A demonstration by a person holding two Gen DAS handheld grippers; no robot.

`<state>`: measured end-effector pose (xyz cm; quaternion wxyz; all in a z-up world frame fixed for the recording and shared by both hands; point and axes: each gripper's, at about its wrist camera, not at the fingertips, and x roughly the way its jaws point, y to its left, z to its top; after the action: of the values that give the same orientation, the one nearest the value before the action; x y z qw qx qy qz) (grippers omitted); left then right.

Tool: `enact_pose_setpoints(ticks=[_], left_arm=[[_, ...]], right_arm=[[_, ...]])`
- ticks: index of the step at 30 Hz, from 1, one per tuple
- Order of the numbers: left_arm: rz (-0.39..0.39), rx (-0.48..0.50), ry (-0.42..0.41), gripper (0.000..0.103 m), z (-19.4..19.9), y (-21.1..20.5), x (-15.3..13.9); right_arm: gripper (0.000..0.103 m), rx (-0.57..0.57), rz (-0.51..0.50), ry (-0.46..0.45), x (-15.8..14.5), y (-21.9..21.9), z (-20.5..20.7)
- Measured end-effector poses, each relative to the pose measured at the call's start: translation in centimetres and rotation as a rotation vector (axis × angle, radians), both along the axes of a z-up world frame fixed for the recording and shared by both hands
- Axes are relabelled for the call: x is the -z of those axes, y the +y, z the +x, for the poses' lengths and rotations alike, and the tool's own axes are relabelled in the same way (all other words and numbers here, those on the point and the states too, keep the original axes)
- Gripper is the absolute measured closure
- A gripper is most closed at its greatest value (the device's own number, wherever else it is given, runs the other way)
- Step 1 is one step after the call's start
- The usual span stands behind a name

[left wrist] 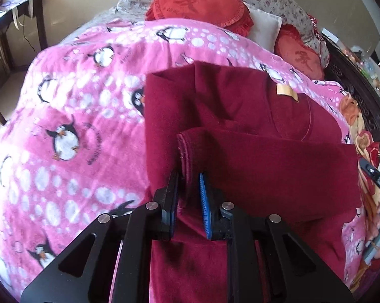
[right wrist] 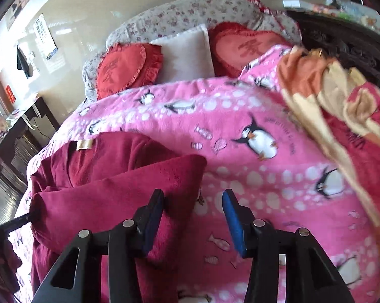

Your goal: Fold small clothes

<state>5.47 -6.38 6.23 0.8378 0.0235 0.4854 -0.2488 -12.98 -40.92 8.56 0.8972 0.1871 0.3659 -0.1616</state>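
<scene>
A dark red knit garment with a tan neck label lies on the pink penguin blanket. Its lower part is folded up over the body. My left gripper is shut on the hem edge of that folded part. In the right wrist view the garment lies at the left. My right gripper is open and empty, its left finger beside the fold's right edge, over the blanket.
Red heart cushions and a white pillow lie at the bed's head. A crumpled orange and red blanket lies at the right. A dark carved headboard stands behind it. A dark desk stands left of the bed.
</scene>
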Motion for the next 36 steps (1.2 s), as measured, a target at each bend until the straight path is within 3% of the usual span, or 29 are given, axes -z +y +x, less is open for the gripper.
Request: enact_pose_setpoints(ticks=[3,6,9,11,13,15,22,26,28,31,36], left_arm=[[0.008,-0.022,-0.047,0.075,-0.5,0.6,-1.2],[-0.006,-0.027,-0.06,0.074,-0.6,0.7,-1.3],[0.022,-0.027,-0.052,0.074,-0.7,-0.1,-0.3],[0.051,-0.026,-0.053,0.074,-0.5,-0.7,0.7],[0.094,-0.024,-0.053,0.074,-0.2,-1.4,1.8],[0.115,-0.026,-0.058,0.074,0.0,-1.8,2.4],[0.144,-0.03,-0.079,0.074,0.0,-2.3,2.2],[0.144,-0.04,-0.077,0.074,-0.3,-2.3,2.0],[0.146,-0.046,-0.075,0.074,-0.7,-2.2,1.6],[0.146,-0.047,-0.064,0.074,-1.7,-1.8,1.2],[0.17,-0.019,-0.086,0.074,-3.7,-1.3,0.5]], right_arm=[[0.058,-0.08,-0.019,-0.029,-1.8,1.7,-1.0],[0.065,-0.164,-0.042,-0.06,-2.5,4.4,-1.6],[0.068,-0.213,-0.03,-0.024,-1.4,6.1,-0.9],[0.069,-0.204,-0.061,0.042,0.3,6.8,-0.4],[0.078,-0.176,-0.148,0.122,2.2,6.8,0.0],[0.078,-0.144,-0.176,0.174,3.9,6.3,0.0],[0.078,-0.113,-0.09,0.097,1.8,5.7,-2.0],[0.078,-0.156,-0.097,0.052,0.2,7.3,-2.6],[0.078,-0.166,-0.121,0.074,0.7,8.0,-2.0],[0.077,-0.155,-0.069,0.19,3.8,7.5,-0.4],[0.076,-0.13,-0.05,0.166,3.0,7.7,-1.0]])
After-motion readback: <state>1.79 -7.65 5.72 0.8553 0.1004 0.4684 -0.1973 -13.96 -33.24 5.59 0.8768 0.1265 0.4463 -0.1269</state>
